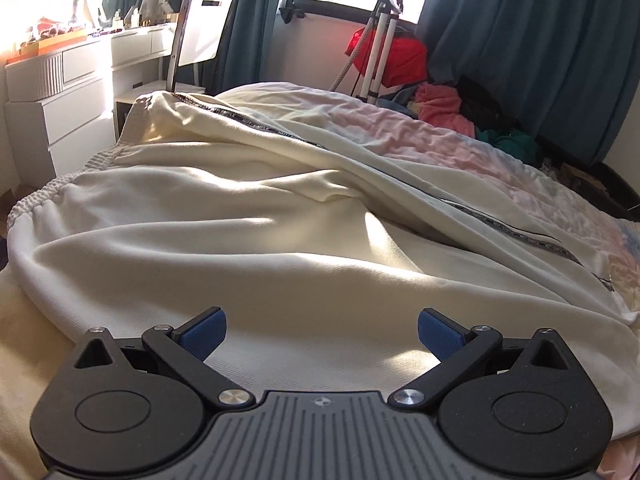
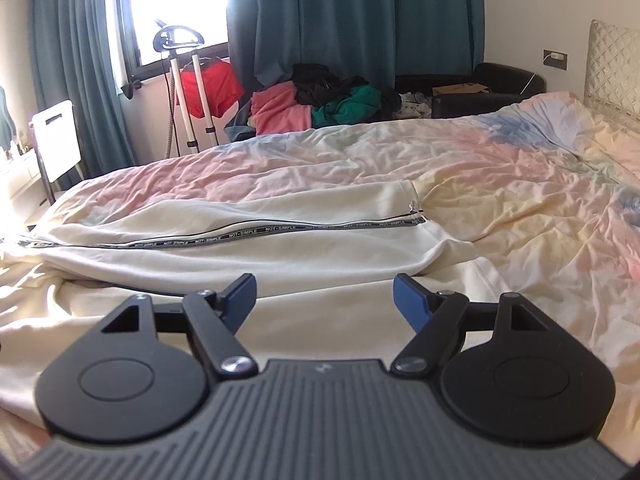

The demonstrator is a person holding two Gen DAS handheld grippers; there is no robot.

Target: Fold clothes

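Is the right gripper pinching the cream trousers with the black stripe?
Apart. The right wrist view shows the right gripper open, its blue pads clear of the cream trousers with the black stripe, nothing between them.

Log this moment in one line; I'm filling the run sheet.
stage: pre-grasp | left gripper: open | right gripper: open | cream trousers: flat on bed

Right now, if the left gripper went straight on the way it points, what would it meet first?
Probably the cream trousers spread on the bed: the open left gripper angles down at the cloth, nothing between. Depth is unclear.

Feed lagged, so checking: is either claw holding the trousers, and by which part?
Nothing held. Left claw and right claw are open above the trousers.
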